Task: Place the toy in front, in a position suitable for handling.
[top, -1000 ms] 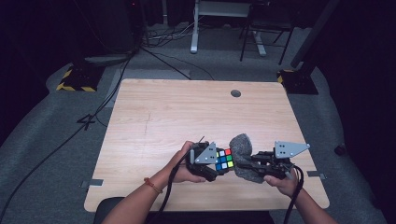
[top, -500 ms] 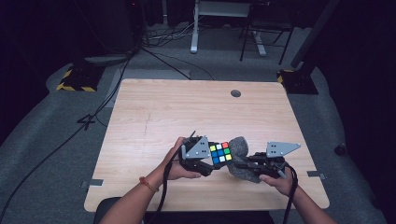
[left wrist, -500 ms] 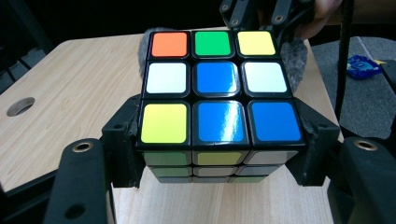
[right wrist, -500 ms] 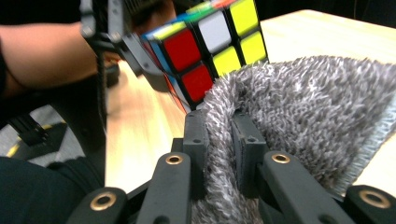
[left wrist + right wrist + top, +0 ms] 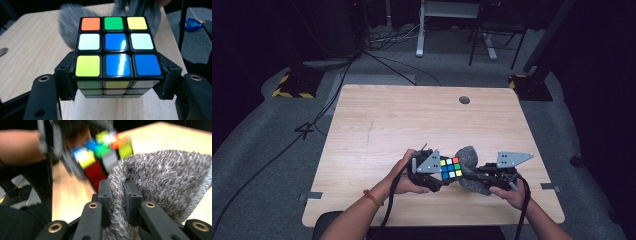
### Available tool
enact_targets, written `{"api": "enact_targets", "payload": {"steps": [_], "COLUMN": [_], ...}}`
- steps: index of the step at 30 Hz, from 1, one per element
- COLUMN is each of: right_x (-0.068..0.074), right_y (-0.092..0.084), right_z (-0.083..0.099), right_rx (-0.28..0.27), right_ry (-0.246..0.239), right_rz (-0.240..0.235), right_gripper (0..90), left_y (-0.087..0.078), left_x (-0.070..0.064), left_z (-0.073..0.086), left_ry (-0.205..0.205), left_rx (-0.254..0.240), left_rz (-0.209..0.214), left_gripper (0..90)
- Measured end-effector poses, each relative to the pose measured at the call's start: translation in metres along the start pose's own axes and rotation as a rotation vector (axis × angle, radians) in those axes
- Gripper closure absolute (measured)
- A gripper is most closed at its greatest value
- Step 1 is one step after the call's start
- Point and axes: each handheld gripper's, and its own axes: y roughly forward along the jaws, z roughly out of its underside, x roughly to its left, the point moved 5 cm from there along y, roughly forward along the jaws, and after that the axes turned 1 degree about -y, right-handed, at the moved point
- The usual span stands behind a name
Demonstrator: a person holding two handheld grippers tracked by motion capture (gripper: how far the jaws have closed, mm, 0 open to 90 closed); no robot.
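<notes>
Left gripper view: Rubik's cube point(image 5: 117, 50) clamped by its lowest layer between the two black jaws, closed hard on its left and right sides; top face scrambled, orange, green and yellow in the far row, white, blue, white in the middle, yellow, blue, blue nearest. Held clear above the wooden table point(image 5: 32, 50). Behind its far edge, blurred, a grey fuzzy cloth point(image 5: 68, 22).

Right gripper view: that cloth point(image 5: 162, 182) pinched in a fold between nearly closed jaws, pile bunched up over the pads, the bulk spreading to the right. Just beyond it the cube point(image 5: 105, 147), smeared by motion, close to the cloth; contact not certain.

High view: cube point(image 5: 450, 168) near the front edge of the table point(image 5: 412, 120), right of centre, between left gripper point(image 5: 432, 172) and right gripper point(image 5: 484, 175), cloth point(image 5: 468, 156) bulging behind and beside it.

Judged from this: wiping the cube with the cloth, both grasps already secured and the two brought together. Top face looks bare and glossy, so the rubbing seems under way or only beginning; how many faces are done cannot be told. Left to do, probably: passing the cloth over the remaining sides, then setting both things down.
</notes>
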Motion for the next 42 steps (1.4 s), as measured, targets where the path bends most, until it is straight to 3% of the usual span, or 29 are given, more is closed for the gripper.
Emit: {"api": "enact_targets", "payload": {"steps": [3, 6, 9, 11, 15, 19, 27, 32, 35, 42], "right_x": [0.000, 0.004, 0.007, 0.005, 0.000, 0.001, 0.004, 0.007, 0.005, -0.007], "right_y": [0.003, -0.002, -0.008, -0.010, -0.004, 0.000, 0.006, 0.003, 0.003, 0.008], "right_z": [0.002, -0.006, -0.015, -0.017, -0.008, -0.003, -0.002, -0.004, -0.003, 0.010], "right_rx": [0.014, -0.034, -0.084, -0.094, -0.044, -0.001, 0.014, -0.007, 0.004, 0.119], "right_ry": [-0.018, -0.039, -0.054, -0.051, -0.022, -0.024, -0.033, -0.033, -0.035, -0.036], "right_rz": [-0.014, -0.024, -0.007, 0.013, 0.024, 0.017, -0.002, -0.021, -0.005, 0.092], "right_gripper": [78.7, 78.6, 78.5, 78.5, 78.5, 78.5, 78.3, 78.2, 78.0, 76.9], "left_y": [-0.007, -0.001, 0.008, 0.010, 0.006, 0.000, 0.006, 0.010, 0.013, 0.026], "left_x": [0.005, 0.007, 0.001, -0.005, -0.005, 0.007, 0.017, 0.019, 0.022, 0.030], "left_z": [0.001, 0.010, 0.013, 0.008, -0.001, 0.003, 0.017, 0.019, 0.024, 0.047], "left_ry": [-0.022, -0.002, 0.020, 0.024, 0.020, -0.038, -0.051, -0.053, -0.063, -0.134], "left_rx": [-0.023, 0.035, 0.074, 0.057, 0.020, 0.007, 0.083, 0.101, 0.126, 0.195], "left_rz": [-0.014, -0.027, -0.002, 0.019, -0.002, -0.047, -0.086, -0.097, -0.109, -0.103], "left_gripper": [33.6, 33.6, 33.6, 33.6, 33.5, 33.5, 33.6, 33.5, 33.5, 33.4]}}
